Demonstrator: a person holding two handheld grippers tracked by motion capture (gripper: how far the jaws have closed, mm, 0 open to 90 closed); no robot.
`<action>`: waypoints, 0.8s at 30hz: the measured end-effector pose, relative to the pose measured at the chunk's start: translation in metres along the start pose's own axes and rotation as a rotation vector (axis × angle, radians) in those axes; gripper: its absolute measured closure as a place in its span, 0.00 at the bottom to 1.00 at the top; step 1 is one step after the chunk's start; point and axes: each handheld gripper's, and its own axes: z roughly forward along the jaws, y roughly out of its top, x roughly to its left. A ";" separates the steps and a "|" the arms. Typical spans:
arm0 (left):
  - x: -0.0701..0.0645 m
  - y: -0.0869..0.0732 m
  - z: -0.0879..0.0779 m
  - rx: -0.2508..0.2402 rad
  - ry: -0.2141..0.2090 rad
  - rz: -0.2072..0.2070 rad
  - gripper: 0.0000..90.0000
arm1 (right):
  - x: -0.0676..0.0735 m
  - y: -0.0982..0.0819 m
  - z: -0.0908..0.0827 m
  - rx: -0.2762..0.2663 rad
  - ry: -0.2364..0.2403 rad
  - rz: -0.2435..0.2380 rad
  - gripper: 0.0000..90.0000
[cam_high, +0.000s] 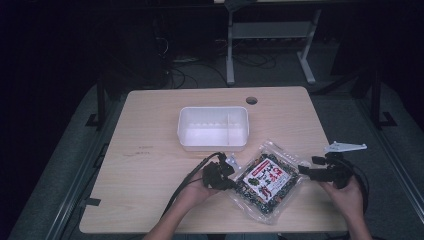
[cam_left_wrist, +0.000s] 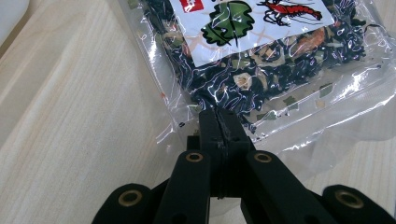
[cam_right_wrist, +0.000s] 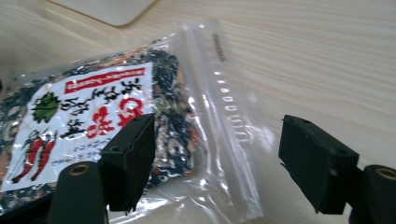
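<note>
A clear plastic bag (cam_high: 265, 182) of dark dried food, with a white label showing red shrimp and a green leaf, lies on the wooden table (cam_high: 150, 165) near the front. My left gripper (cam_high: 231, 182) is at its left edge. In the left gripper view the gripper (cam_left_wrist: 218, 122) is shut on the bag's (cam_left_wrist: 261, 60) clear rim. My right gripper (cam_high: 302, 170) is at the bag's right end and stands open. In the right gripper view its fingers (cam_right_wrist: 130, 158) straddle the bag's (cam_right_wrist: 93, 116) zip-seal strip, and the gripper (cam_right_wrist: 224, 163) holds nothing.
An empty white plastic bin (cam_high: 212, 127) stands just behind the bag at mid-table; its corner (cam_right_wrist: 112, 9) shows in the right gripper view. A round cable hole (cam_high: 251, 100) lies near the far edge. Bare wood stretches to the left.
</note>
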 end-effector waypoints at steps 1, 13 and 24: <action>0.000 0.000 0.000 0.000 0.000 0.000 1.00 | -0.003 -0.001 0.000 0.003 -0.005 0.015 0.29; -0.001 -0.001 0.000 0.011 0.007 0.003 1.00 | -0.019 -0.011 0.004 0.044 -0.018 0.099 0.33; 0.000 -0.001 0.000 0.012 0.007 -0.001 1.00 | -0.021 -0.013 0.009 0.079 0.039 0.167 0.47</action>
